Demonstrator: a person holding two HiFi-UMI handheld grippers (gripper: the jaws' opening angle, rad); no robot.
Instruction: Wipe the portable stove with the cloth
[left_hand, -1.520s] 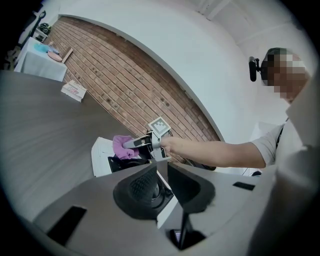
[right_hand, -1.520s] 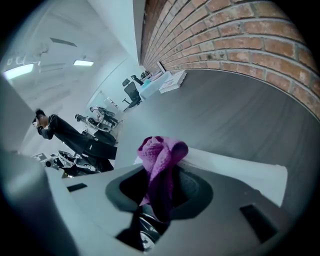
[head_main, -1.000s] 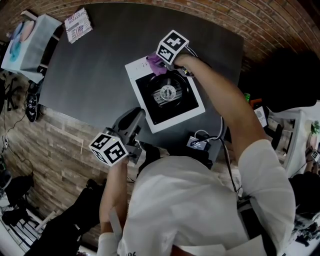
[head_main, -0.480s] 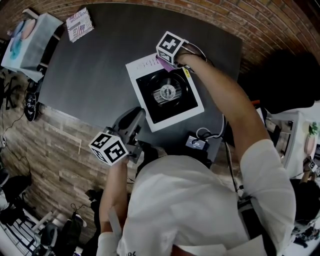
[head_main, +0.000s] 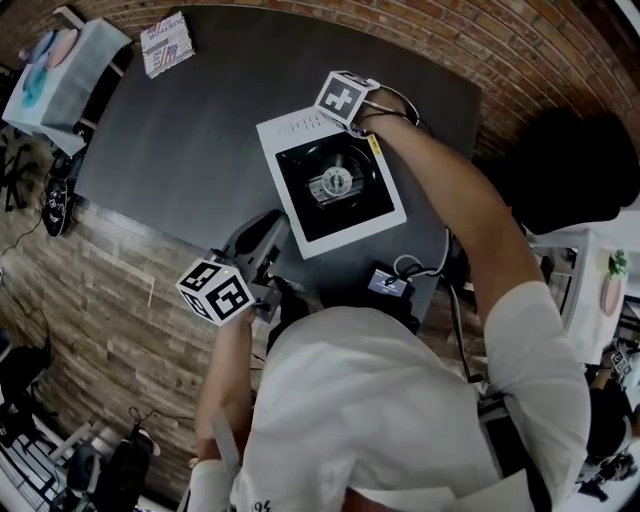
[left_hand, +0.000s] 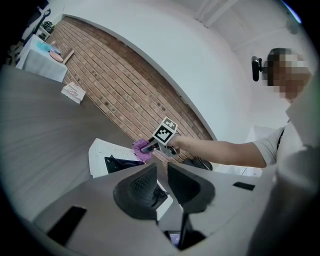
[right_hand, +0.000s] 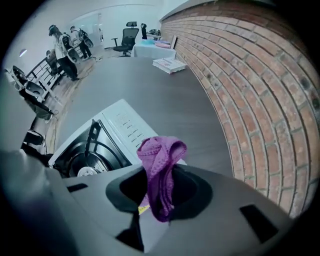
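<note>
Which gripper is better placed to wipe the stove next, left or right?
Right. The right gripper is shut on the purple cloth at the stove's far corner. The left gripper is open, holds nothing, and sits off the stove.

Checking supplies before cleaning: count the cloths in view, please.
1. The purple cloth is clamped in the right gripper's jaws, at the portable stove's far corner. Others may be hidden.

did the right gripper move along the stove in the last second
Yes, slightly: the right gripper drew its cloth rightward along the stove's far strip, toward its far right corner.
</note>
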